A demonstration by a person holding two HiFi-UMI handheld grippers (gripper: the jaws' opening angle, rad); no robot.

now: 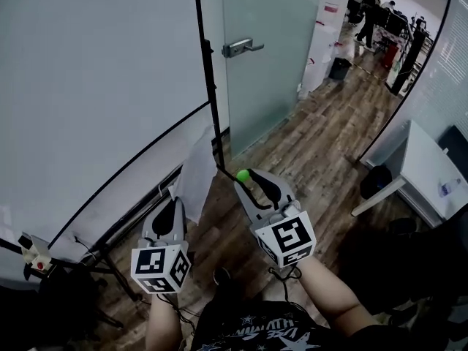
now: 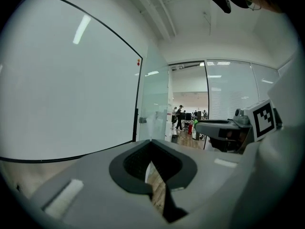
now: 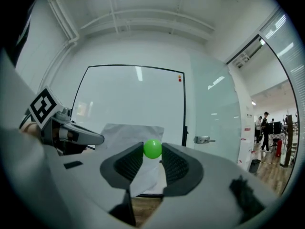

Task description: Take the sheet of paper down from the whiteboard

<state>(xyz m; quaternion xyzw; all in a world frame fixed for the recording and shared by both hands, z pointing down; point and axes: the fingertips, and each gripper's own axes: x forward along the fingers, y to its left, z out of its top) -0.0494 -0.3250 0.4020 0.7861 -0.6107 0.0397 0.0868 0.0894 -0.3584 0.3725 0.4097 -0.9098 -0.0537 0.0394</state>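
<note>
The white sheet of paper (image 1: 199, 168) hangs free in front of the whiteboard's (image 1: 95, 86) lower right corner, slightly curled. My left gripper (image 1: 178, 202) is shut on its lower edge. In the left gripper view the sheet (image 2: 148, 171) shows edge-on between the closed jaws. My right gripper (image 1: 245, 177) sits just right of the sheet, shut on a small green ball (image 1: 243, 175) at its tips. In the right gripper view the ball (image 3: 152, 148) is pinched between the pads, with the sheet (image 3: 125, 140) and the left gripper (image 3: 76, 136) behind it.
A frosted glass door (image 1: 270, 64) with a metal handle (image 1: 241, 47) stands right of the whiteboard. The whiteboard's stand legs (image 1: 110, 265) spread over the wooden floor. A white table (image 1: 428, 174) and a black bin (image 1: 375, 181) are at the right. People stand far down the corridor.
</note>
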